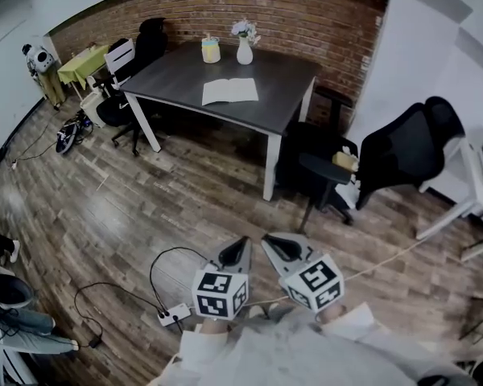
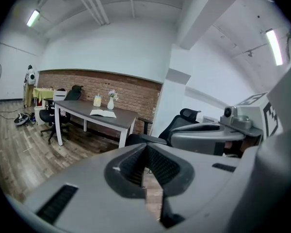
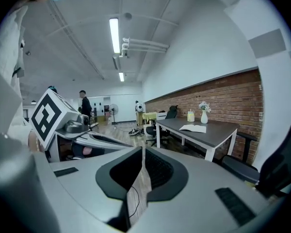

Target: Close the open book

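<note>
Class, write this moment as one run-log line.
stage: not started | book: open on table | left claw: shut, empty | right claw: shut, empty | contact: none

Matt dark table (image 1: 177, 75), paper book (image 1: 229, 92) pages on it; rough brick wall (image 1: 266, 10) at twelve o'clock; wood-plank floor (image 1: 145, 207), faint sheen.
</note>
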`<move>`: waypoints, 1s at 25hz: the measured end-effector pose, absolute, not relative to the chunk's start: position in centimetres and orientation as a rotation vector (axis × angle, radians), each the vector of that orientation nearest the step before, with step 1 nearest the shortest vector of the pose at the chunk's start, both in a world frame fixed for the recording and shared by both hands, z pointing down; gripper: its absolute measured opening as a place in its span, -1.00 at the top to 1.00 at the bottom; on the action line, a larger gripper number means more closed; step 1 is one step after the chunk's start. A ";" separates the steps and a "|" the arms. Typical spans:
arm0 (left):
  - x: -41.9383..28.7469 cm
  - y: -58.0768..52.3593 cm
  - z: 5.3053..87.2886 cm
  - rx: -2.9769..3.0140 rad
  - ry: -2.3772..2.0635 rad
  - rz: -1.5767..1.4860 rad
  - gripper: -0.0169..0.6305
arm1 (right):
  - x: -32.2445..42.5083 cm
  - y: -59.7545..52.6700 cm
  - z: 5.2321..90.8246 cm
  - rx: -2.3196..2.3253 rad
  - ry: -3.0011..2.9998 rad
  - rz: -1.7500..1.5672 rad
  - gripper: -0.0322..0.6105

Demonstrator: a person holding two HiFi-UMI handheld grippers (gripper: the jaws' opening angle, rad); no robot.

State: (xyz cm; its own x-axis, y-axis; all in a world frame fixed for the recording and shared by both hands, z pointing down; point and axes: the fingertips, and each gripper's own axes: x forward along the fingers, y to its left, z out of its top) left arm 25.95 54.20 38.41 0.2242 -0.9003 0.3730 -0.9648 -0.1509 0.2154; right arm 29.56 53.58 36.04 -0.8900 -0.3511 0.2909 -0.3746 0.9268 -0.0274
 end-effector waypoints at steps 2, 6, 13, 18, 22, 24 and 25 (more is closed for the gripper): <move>26.1 54.4 38.9 2.107 -1.705 0.218 0.93 | 29.6 53.9 36.6 0.546 -2.782 0.128 0.88; 25.5 55.1 40.3 2.073 -1.697 0.234 0.92 | 29.9 53.8 37.8 0.576 -2.725 0.123 0.87; 24.6 54.7 41.2 2.048 -1.653 0.233 0.72 | 29.7 52.6 39.5 0.550 -2.711 0.235 0.72; 22.9 53.7 41.6 2.025 -1.680 0.230 0.68 | 27.6 51.0 39.8 0.538 -2.723 0.261 0.63; 20.9 51.1 42.0 1.998 -1.696 0.219 0.68 | 25.4 47.7 40.0 0.526 -2.730 0.250 0.57; 19.6 49.1 42.0 1.990 -1.711 0.220 0.68 | 24.2 46.0 40.1 0.496 -2.737 0.249 0.57; 18.8 47.9 41.9 1.986 -1.720 0.218 0.68 | 23.5 45.1 40.0 0.479 -2.742 0.246 0.57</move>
State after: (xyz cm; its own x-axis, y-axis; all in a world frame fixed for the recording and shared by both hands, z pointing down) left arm 18.79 47.86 41.91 0.1891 -0.8816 0.4325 -0.9617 -0.0772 0.2631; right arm 23.48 45.13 39.99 -0.8832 -0.2962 0.3636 -0.3562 0.9280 -0.1092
